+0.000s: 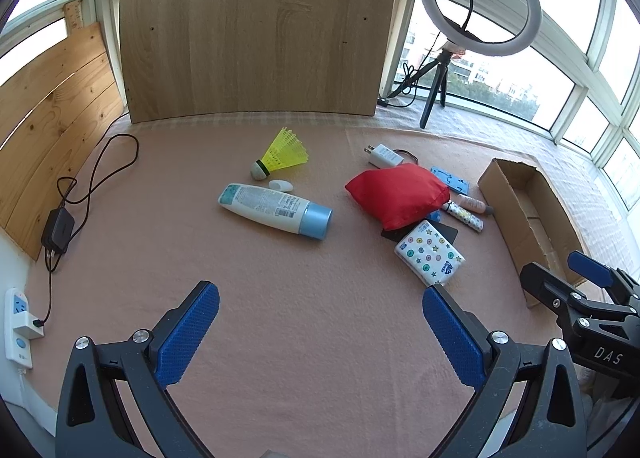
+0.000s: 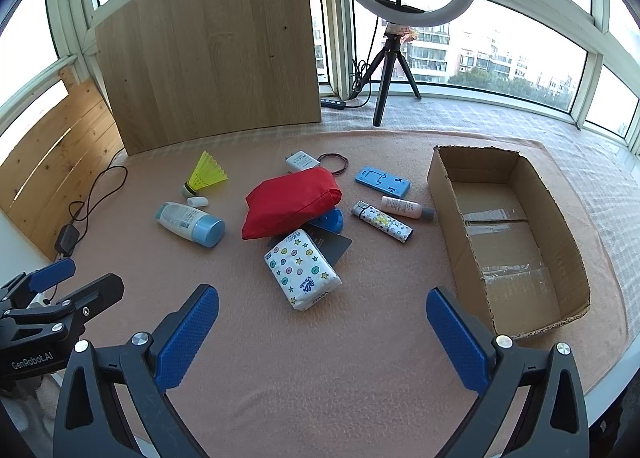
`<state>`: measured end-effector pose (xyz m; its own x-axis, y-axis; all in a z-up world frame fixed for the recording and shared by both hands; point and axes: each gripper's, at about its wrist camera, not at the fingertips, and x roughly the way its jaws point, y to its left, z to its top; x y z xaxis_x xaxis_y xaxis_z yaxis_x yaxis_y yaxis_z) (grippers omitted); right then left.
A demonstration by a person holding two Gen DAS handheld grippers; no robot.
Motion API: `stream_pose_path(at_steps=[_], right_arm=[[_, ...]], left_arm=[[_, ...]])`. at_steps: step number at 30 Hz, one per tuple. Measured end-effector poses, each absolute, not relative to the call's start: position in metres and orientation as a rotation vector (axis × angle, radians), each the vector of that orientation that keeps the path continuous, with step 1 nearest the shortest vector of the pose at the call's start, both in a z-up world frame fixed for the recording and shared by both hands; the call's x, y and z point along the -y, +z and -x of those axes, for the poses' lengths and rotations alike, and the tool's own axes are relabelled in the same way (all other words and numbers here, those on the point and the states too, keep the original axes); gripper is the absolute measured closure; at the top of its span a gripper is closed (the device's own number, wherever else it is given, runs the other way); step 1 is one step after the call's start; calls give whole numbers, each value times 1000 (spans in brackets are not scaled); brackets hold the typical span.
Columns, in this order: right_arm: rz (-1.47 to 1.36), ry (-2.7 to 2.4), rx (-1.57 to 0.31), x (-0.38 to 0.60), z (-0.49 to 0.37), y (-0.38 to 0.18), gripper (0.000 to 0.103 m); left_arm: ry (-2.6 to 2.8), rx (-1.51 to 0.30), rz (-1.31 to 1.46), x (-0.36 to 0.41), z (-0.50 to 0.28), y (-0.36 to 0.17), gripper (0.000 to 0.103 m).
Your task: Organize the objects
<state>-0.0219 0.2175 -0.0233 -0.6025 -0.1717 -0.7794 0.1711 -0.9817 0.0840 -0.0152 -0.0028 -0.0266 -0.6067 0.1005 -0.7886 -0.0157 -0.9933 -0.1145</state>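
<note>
Objects for sorting lie loose on the worktop (image 2: 360, 358) around the red pouch (image 2: 290, 204); the cardboard box (image 2: 448, 218), empty, sits at its 3 o'clock. Both the left gripper (image 1: 320, 332) and right gripper (image 2: 322, 334) stand open, holding nothing. Begin with the tissue pack (image 2: 302, 270), nearest and unobstructed; clear the box's near wall, and keep away from the worktop edge beyond it.

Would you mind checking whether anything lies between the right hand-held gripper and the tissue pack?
Nothing visible does: only bare pink cloth lies between the open right hand-held gripper and the tissue pack.
</note>
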Motion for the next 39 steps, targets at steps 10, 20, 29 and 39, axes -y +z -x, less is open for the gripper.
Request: stream_pose_path(at_steps=[10, 20, 29, 39], right_arm=[[-1294, -2647, -2, -219, 24, -24, 0], [-1296, -2642, -1, -217, 26, -25, 0], [-1311, -2626, 10, -218, 29, -29, 0], [-1338, -2544, 63, -220, 40, -41, 7]], left_arm=[[2750, 144, 1364, 0, 17, -26, 0], [2749, 143, 1366, 0, 17, -26, 0], [2744, 147, 1371, -1, 19, -28, 0], [2728, 157, 1390, 2, 26, -35, 0]])
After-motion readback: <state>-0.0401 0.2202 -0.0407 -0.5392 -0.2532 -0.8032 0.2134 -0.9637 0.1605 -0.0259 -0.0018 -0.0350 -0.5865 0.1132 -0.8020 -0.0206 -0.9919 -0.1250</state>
